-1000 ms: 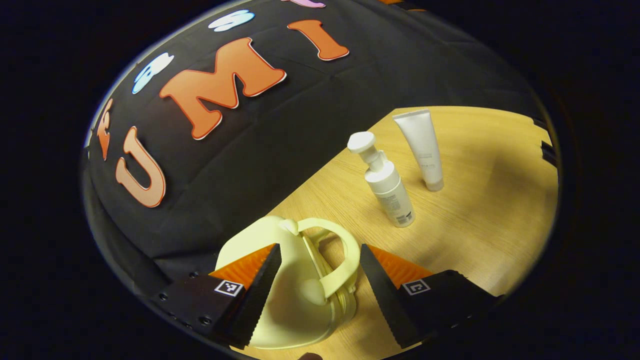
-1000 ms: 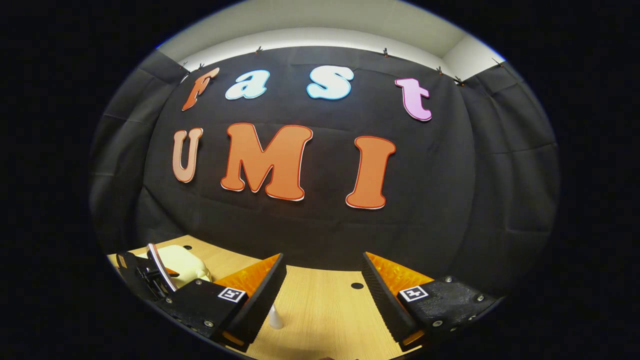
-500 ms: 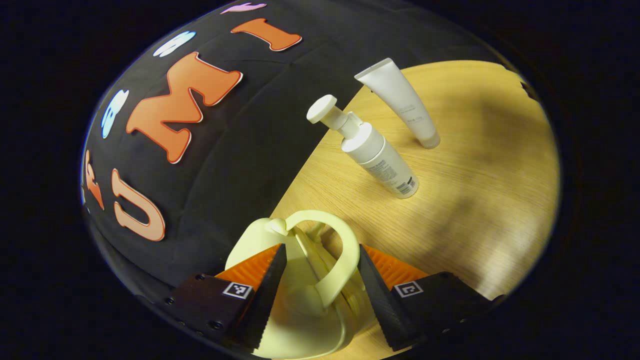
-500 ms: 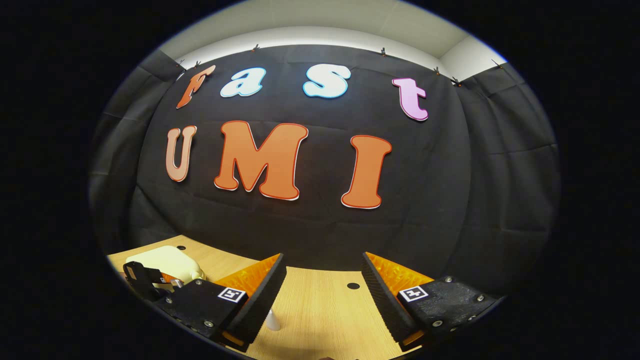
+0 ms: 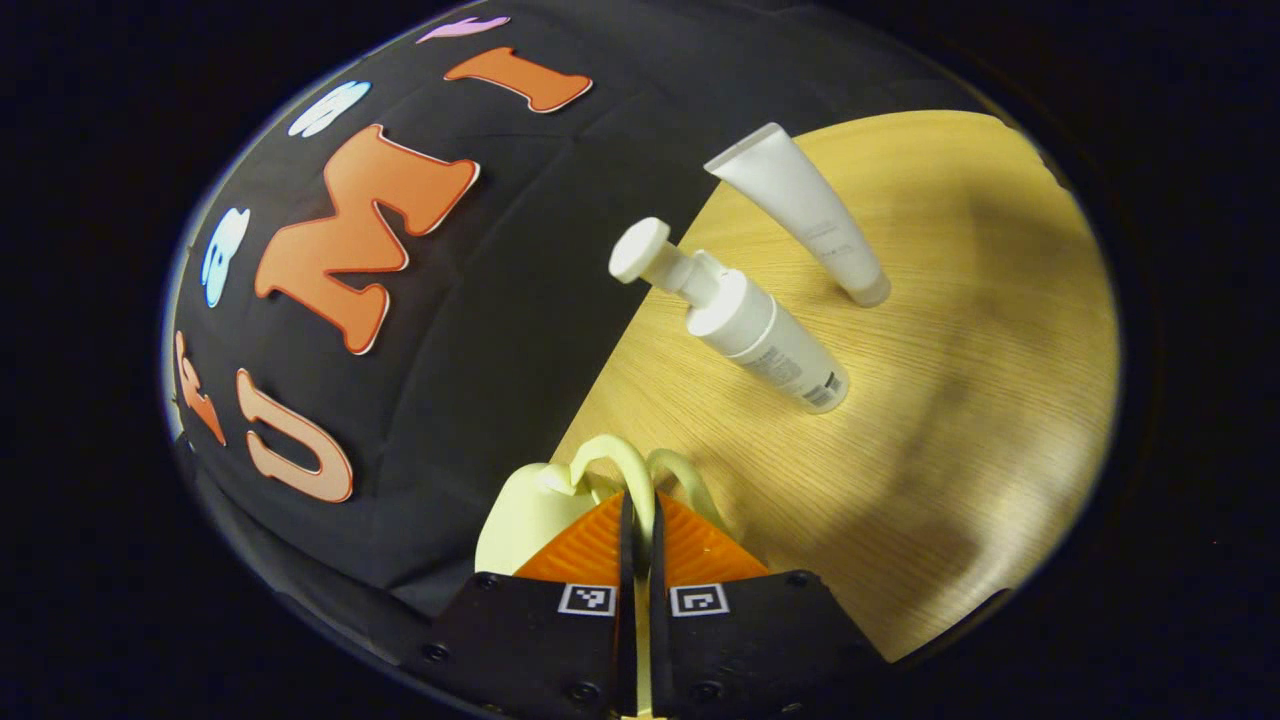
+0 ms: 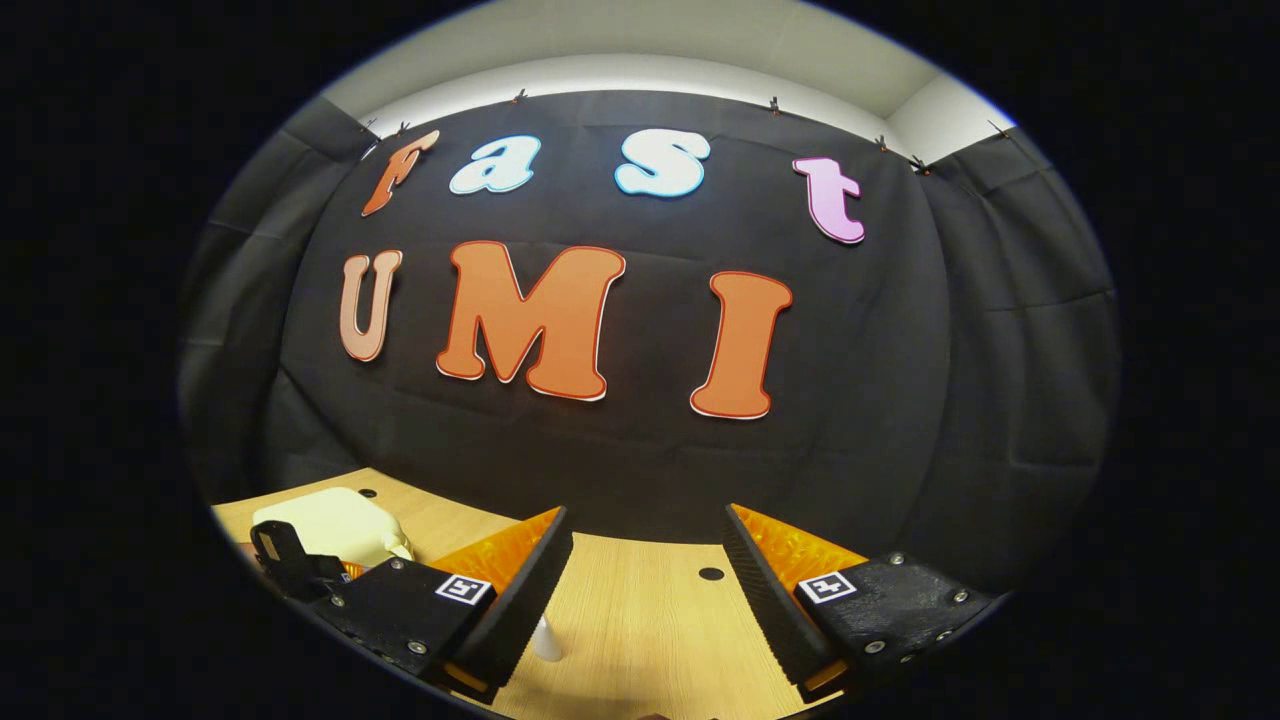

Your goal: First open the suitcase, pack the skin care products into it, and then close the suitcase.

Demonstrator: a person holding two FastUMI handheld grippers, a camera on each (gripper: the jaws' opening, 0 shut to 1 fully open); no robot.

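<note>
Left gripper point(image 5: 637, 520) pinches the pale-yellow suitcase's handle point(image 5: 625, 462), apparently between both fingers; right gripper point(image 6: 645, 570) hangs spread above the desk point(image 6: 650, 620).

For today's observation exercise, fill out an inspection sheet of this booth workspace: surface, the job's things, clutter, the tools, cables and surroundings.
Surface: light wooden table, with small dark holes near the back wall.
Job's things: pale yellow suitcase, closed as far as can be told; white pump bottle and white tube standing upright, apart from each other, both outside the suitcase.
Clutter: nothing seen.
Tools: left tool shut on the suitcase handle; right tool open, holding nothing, above the table.
Cables: nothing seen.
Surroundings: black cloth wall behind the table; pale ceiling above.
</note>
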